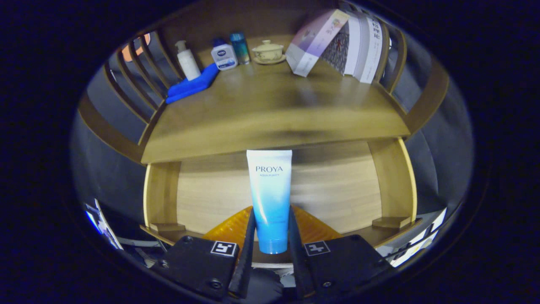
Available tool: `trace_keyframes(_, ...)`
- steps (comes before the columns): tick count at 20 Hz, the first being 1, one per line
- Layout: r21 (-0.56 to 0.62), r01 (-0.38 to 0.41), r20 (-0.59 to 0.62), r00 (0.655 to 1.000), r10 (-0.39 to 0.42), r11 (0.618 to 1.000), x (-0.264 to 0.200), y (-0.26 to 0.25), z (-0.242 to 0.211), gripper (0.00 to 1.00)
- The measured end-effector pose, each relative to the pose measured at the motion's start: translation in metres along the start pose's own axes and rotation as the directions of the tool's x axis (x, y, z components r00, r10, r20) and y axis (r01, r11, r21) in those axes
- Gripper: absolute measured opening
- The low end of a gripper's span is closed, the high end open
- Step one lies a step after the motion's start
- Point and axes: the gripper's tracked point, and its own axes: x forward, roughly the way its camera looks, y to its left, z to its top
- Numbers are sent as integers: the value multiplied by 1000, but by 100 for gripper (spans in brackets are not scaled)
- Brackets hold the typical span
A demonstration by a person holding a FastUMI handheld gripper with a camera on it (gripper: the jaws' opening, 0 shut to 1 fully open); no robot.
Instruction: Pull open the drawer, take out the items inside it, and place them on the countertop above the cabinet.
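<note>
The gripper [271,236] clamps a tube [270,198] between both fingers, cap end down, its crimped end up toward the countertop [270,114]. Beneath it lies the open drawer [337,181], with an orange thing [312,226], perhaps a ribbed pad, just behind the fingers. At the back of the countertop stand a pump bottle [187,61], a blue cloth [192,84], a small bottle [224,55], a can [240,47], a lidded cup [267,51] and leaning books [341,42].
</note>
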Motion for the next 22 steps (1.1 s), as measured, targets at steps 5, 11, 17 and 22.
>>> trace_keyframes(5, 4, 12, 32, 999, -13, 1000, -8, 15, 42, 45)
trace_keyframes(11, 3, 30, 67, 997, -30, 1000, 12, 26, 94, 44)
trace_keyframes(17, 9, 50, 98, 994, -51, 999, 41, 22, 121, 45)
trace_keyframes(22, 38, 65, 155, 985, -70, 997, 58, 11, 133, 45)
